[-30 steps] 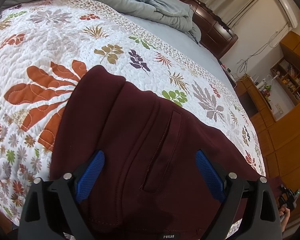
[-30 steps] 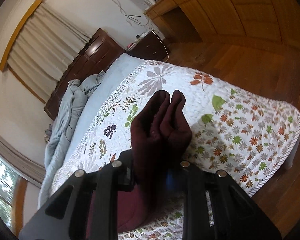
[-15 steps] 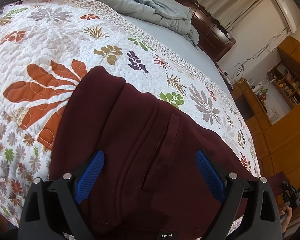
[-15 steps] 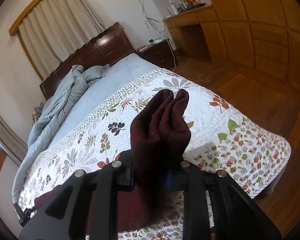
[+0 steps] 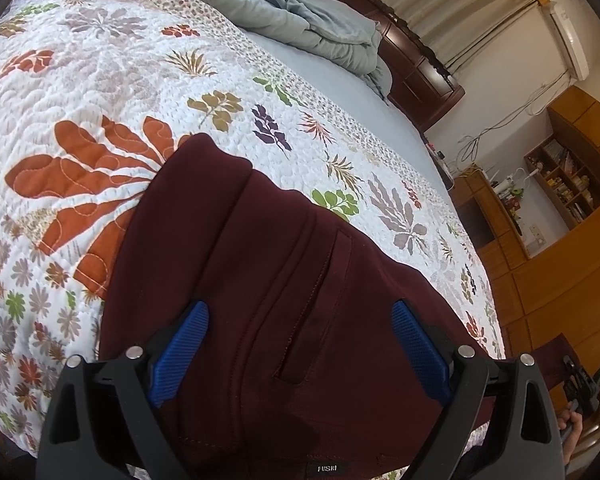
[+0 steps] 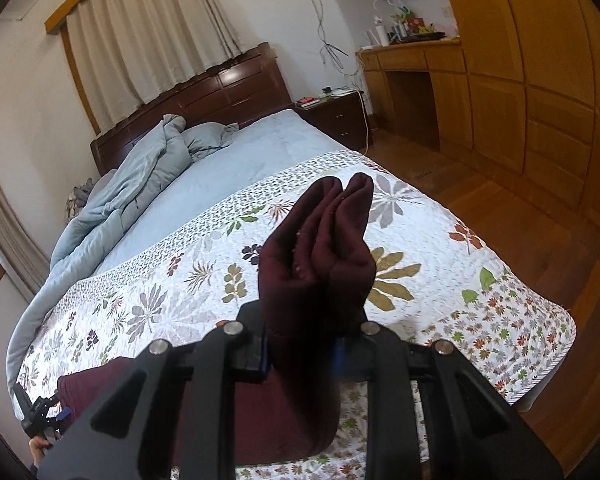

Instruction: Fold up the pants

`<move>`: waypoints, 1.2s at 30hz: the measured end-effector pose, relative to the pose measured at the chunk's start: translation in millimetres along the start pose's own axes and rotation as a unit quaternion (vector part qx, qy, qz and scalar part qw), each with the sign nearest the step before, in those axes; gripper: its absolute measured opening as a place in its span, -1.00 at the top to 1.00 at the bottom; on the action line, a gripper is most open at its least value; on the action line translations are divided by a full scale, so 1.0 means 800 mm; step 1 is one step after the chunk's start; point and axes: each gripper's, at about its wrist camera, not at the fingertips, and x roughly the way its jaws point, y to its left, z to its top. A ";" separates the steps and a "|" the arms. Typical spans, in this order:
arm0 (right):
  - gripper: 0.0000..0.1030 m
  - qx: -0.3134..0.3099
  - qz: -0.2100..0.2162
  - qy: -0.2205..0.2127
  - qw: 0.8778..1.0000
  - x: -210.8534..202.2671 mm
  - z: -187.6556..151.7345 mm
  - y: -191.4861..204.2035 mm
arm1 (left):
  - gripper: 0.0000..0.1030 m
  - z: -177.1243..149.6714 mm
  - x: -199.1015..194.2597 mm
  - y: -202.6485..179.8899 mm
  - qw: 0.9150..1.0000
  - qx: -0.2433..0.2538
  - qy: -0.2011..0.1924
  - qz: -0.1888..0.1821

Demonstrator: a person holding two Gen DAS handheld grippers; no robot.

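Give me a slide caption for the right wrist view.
Right gripper lifts bunched maroon pants above the floral quilt.

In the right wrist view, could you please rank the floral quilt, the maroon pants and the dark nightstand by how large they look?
1. Floral quilt, largest.
2. Maroon pants; held near the camera, so they likely look oversized.
3. Dark nightstand, smallest; it stands far back.

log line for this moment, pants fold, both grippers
task: fold pants | left gripper: open, over maroon pants on quilt | right gripper: shut on bunched pants end, lifted above quilt | fold: not done
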 end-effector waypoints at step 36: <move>0.58 -0.120 0.013 -0.002 0.993 0.000 0.012 0.120 | -0.82 -0.003 -0.008 0.005 1.000 -0.002 -0.001 -0.013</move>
